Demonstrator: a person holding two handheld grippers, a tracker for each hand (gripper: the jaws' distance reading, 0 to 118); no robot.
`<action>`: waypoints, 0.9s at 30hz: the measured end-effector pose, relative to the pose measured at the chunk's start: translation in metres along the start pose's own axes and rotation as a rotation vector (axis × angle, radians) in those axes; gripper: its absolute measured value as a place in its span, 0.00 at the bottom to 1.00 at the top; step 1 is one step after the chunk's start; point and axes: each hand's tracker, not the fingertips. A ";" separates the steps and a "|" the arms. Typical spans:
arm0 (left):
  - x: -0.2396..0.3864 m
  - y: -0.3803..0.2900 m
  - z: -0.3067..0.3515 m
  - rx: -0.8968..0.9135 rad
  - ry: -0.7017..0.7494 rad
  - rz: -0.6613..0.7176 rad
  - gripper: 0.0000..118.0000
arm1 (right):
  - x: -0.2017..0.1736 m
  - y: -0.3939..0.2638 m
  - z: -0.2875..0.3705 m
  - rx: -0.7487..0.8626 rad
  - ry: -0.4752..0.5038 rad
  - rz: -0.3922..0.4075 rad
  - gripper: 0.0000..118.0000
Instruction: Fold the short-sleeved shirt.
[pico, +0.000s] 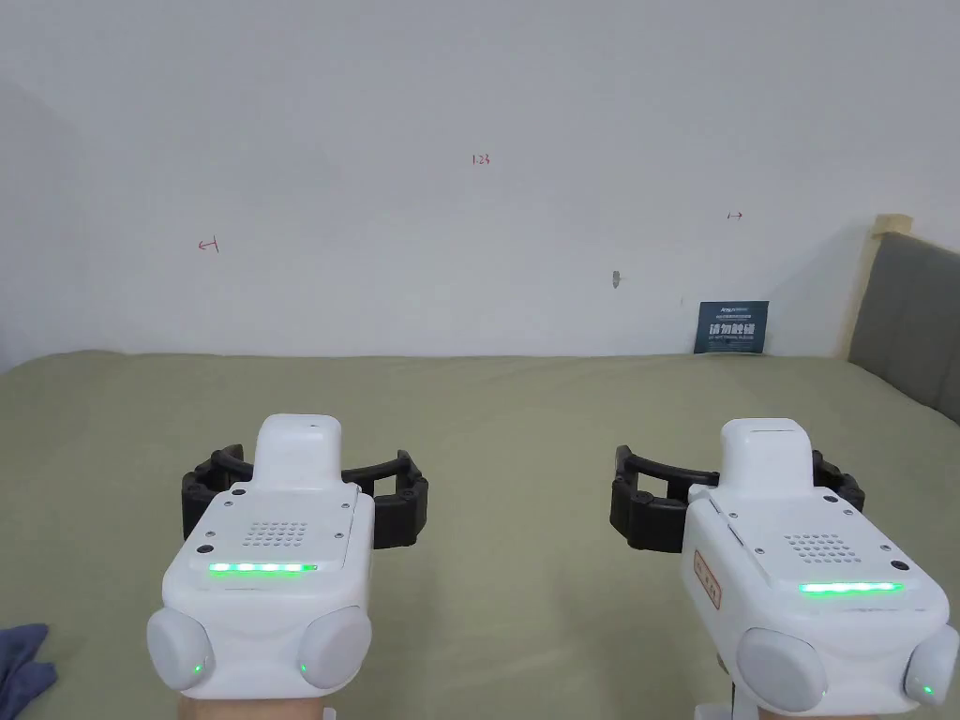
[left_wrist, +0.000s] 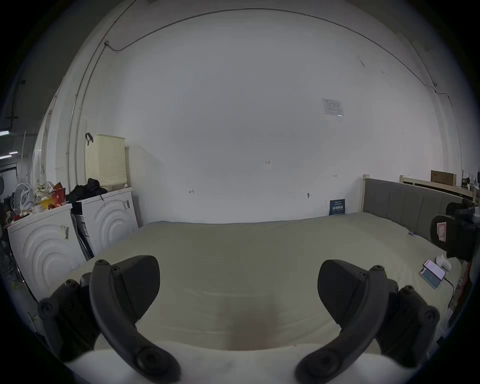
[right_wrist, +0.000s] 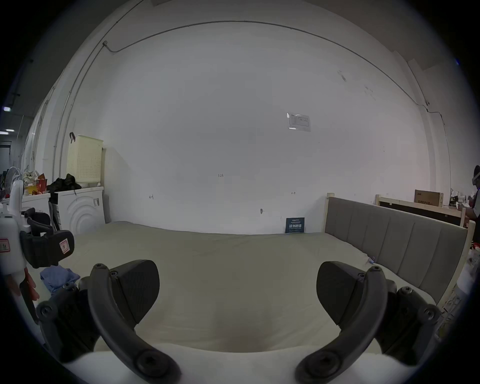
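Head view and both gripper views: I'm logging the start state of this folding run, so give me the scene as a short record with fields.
surface: green bed sheet, flat
garment: blue cloth bunched at the sheet's near left edge, beside the left gripper; whether it is the shirt cannot be told
left gripper: open, held above the sheet, holding nothing
right gripper: open, held above the sheet, holding nothing
backdrop: white wall, grey headboard at right
fold progress: not started
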 end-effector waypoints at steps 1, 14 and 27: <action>0.000 0.000 0.000 -0.004 0.003 -0.001 1.00 | 0.000 0.000 0.000 -0.001 0.000 0.001 1.00; 0.000 0.001 0.001 0.003 -0.001 -0.003 1.00 | -0.002 -0.002 -0.001 0.011 0.017 0.020 1.00; -0.001 0.008 0.003 -0.010 -0.005 0.005 1.00 | -0.006 0.004 -0.009 -0.033 0.054 0.053 1.00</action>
